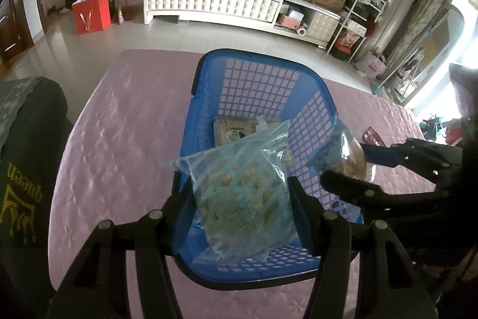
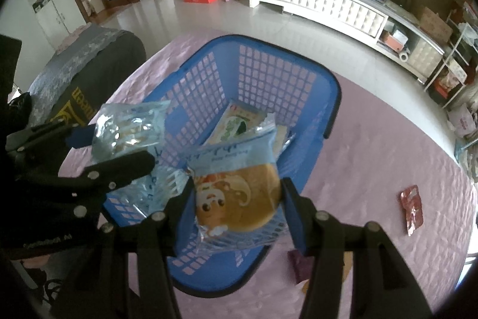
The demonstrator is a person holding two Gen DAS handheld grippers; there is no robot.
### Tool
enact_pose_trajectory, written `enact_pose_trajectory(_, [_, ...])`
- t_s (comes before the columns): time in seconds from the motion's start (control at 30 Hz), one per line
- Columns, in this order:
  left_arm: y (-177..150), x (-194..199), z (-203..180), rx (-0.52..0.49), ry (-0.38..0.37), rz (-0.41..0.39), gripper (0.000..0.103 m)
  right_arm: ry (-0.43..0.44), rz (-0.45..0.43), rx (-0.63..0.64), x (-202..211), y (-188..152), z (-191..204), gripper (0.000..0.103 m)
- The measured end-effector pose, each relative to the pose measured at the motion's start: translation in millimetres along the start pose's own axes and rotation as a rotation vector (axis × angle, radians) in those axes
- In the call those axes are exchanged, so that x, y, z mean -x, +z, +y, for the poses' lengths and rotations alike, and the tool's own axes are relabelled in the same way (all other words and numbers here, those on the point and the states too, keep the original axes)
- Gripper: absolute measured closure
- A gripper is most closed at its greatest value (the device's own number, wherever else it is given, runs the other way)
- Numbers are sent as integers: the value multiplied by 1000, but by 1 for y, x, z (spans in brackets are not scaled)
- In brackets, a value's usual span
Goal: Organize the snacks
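On the pink-covered table (image 1: 119, 115) stands a blue basket (image 1: 260, 85), set in the middle where both hands reach it, and already holding a flat greenish snack pack (image 1: 233, 133) on its floor. Above it hang two more packets, carried over the open top, I would judge, so they can drop straight in. Clamped between the part-open pads of the left gripper (image 1: 243, 199) is a clear bag of biscuits (image 1: 242, 190); the right gripper (image 2: 236, 199), likewise part-open, pinches a blue-wrapped bun (image 2: 239, 193). Off to the right, a small red packet (image 2: 412, 208) lies on the cloth, not yet gathered.
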State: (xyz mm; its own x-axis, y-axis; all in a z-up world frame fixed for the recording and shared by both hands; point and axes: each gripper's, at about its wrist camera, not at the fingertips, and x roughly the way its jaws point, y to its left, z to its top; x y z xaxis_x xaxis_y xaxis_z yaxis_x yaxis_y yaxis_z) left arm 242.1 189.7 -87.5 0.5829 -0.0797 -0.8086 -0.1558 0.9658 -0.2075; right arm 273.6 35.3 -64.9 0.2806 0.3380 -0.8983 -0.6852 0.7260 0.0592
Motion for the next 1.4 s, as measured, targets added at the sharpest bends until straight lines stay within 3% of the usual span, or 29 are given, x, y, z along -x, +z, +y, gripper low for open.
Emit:
enact_pose_trajectory(0.17, [1, 6, 9, 34, -36, -23, 47, -2, 11, 5, -1, -1, 4, 45])
enact_pose_trajectory(0.6, [-3, 16, 17, 66, -33, -41, 47, -18, 28, 50, -7, -7, 18, 44])
enact_pose_trajectory(0.67, [-3, 17, 18, 66, -30, -42, 47, -8, 27, 52, -6, -7, 18, 40])
enact_pose_trajectory(0.73, [-5, 17, 17, 63, -20, -44, 47, -9, 24, 39, -5, -8, 15, 25])
enact_pose_trajectory(0.8, [-5, 19, 15, 62, -26, -42, 47, -14, 7, 15, 0, -8, 10, 20])
enact_pose_trajectory(1.1, [-6, 29, 6, 52, -48, -51, 47, -21, -42, -51, 28, -10, -10, 19])
enact_pose_trajectory(1.4, [-3, 20, -25, 2, -78, -27, 47, -80, -49, -57, 39, -23, -30, 19])
